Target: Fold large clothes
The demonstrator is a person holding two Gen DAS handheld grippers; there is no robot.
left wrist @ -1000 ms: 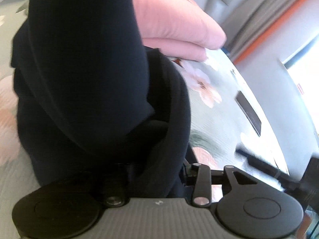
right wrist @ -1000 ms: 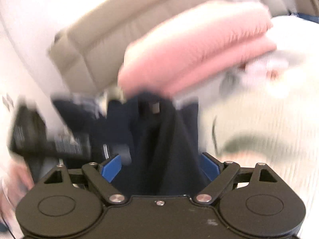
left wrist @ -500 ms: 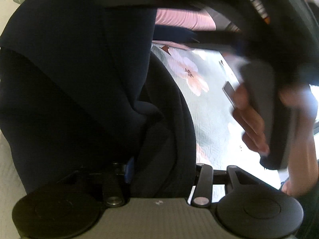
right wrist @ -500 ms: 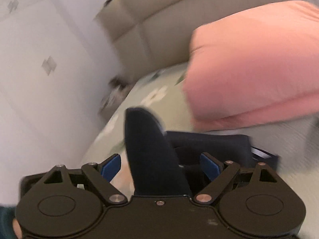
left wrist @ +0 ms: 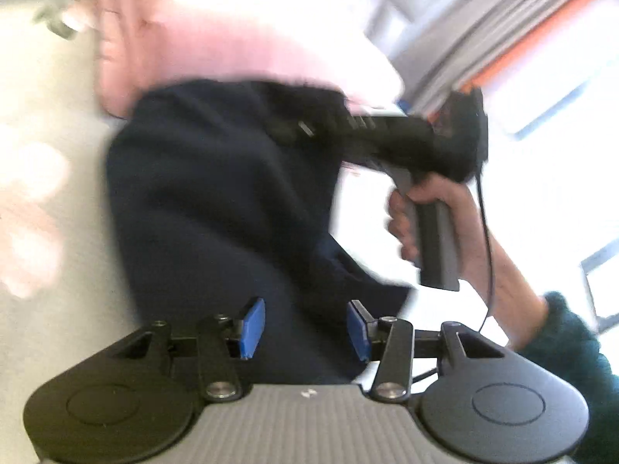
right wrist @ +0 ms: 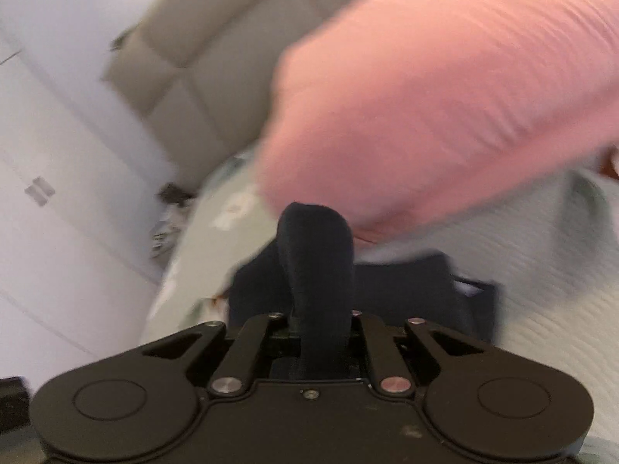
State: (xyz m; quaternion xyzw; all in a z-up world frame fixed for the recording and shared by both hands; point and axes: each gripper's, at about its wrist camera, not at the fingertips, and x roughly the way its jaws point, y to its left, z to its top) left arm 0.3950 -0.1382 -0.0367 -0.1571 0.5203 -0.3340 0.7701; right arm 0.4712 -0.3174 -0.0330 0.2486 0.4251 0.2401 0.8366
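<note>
Left wrist view, from nine o'clock across: the pale floral bedspread (left wrist: 46,201) lies blurred at the edge, and at eleven o'clock the folded pink blanket (left wrist: 216,34) sits on it. The dark navy garment (left wrist: 216,201) fills the middle, running from under the blanket's edge down to six o'clock, where it passes between the blue pads (left wrist: 253,326) of the left claw (left wrist: 305,328). Those pads stand apart with cloth filling the gap; whether they press on it I cannot tell through the blur. At three o'clock a person's hand (left wrist: 429,212) grips the grey handle of the right claw (left wrist: 305,129), whose tip reaches into the garment's top edge at about one o'clock. A dark green sleeve (left wrist: 572,348) shows at four o'clock, and grey curtains (left wrist: 476,27) with an orange strip hang at one o'clock.

In the right wrist view, a white wall (right wrist: 58,154) takes nine o'clock and a beige padded headboard (right wrist: 216,46) eleven o'clock. At the centre the right claw (right wrist: 323,315) has just been closing and is now pressed together on a raised fold of the navy garment (right wrist: 317,247), which stands up like a loop above the jaws. The rest of the garment lies flat on the bedspread (right wrist: 541,309) behind, just beside the pink blanket (right wrist: 445,96), which spreads from twelve to two o'clock.
</note>
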